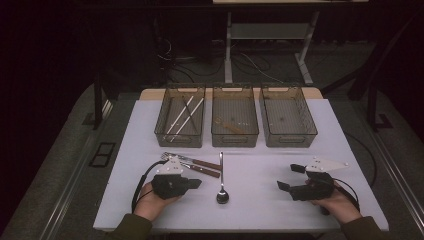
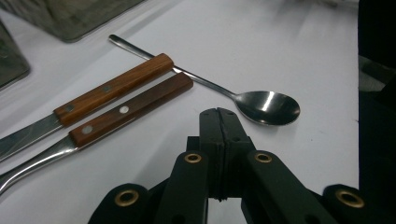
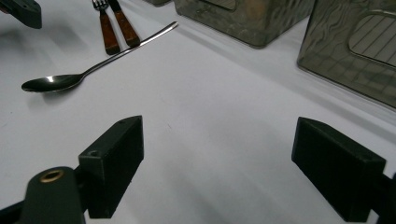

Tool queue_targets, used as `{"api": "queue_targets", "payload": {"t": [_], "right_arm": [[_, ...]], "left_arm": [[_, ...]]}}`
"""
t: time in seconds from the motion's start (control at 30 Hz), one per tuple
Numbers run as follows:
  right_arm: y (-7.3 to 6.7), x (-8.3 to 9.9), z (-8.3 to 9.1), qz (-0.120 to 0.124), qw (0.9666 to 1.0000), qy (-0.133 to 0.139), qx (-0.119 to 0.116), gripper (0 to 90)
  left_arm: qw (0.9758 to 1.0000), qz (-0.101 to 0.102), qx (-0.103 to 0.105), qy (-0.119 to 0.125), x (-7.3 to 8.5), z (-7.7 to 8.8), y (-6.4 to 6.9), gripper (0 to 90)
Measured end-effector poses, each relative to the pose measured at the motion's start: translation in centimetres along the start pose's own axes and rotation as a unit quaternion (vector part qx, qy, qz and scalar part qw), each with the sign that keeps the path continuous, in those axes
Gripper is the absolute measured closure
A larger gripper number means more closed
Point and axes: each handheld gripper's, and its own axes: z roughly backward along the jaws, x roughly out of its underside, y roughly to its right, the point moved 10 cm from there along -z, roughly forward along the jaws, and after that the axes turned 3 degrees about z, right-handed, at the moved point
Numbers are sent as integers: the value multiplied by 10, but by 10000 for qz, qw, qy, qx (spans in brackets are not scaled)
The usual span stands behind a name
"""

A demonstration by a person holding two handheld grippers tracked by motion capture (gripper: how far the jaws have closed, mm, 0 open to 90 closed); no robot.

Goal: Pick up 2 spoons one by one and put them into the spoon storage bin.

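Observation:
A steel spoon (image 1: 221, 176) lies on the white table (image 1: 260, 200) between my hands, bowl toward the person. Left of it, side by side, rest a wooden-handled knife (image 2: 116, 86) and a wooden-handled fork (image 2: 133, 108). My left gripper (image 1: 197, 183) sits low just in front of those handles, shut with nothing between its fingers; in the left gripper view its tip (image 2: 219, 114) is close to the spoon's bowl (image 2: 266, 106) without touching it. My right gripper (image 1: 291, 177) hovers open over bare table at the right, nothing inside it (image 3: 217, 163). The spoon (image 3: 51, 83) lies well off to its left.
Three clear plastic bins stand in a row at the table's far side. The left bin (image 1: 179, 142) holds chopsticks, the middle bin (image 1: 235, 141) a small wooden piece, and the right bin (image 1: 290, 141) looks bare. Two bins (image 3: 243, 18) (image 3: 359, 46) loom ahead of the right gripper.

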Motion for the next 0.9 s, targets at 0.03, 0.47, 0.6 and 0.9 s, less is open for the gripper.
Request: {"api": "queue_targets", "payload": {"t": [0.03, 0.47, 0.6, 0.9], "right_arm": [[-1, 0, -1, 6, 10000, -16, 2, 165], [0, 1, -4, 82, 9999, -68, 40, 165], [0, 1, -4, 86, 9999, -59, 54, 165], [-1, 1, -4, 105, 9999, -87, 33, 165]], "left_arm": [[10000, -10, 36, -12, -1, -3, 1, 890], [9980, -411, 180, -453, -11, -47, 9, 891], [9975, -432, 182, -529, -12, -56, 8, 891], [9956, -587, 197, -701, -11, -68, 10, 892]]}}
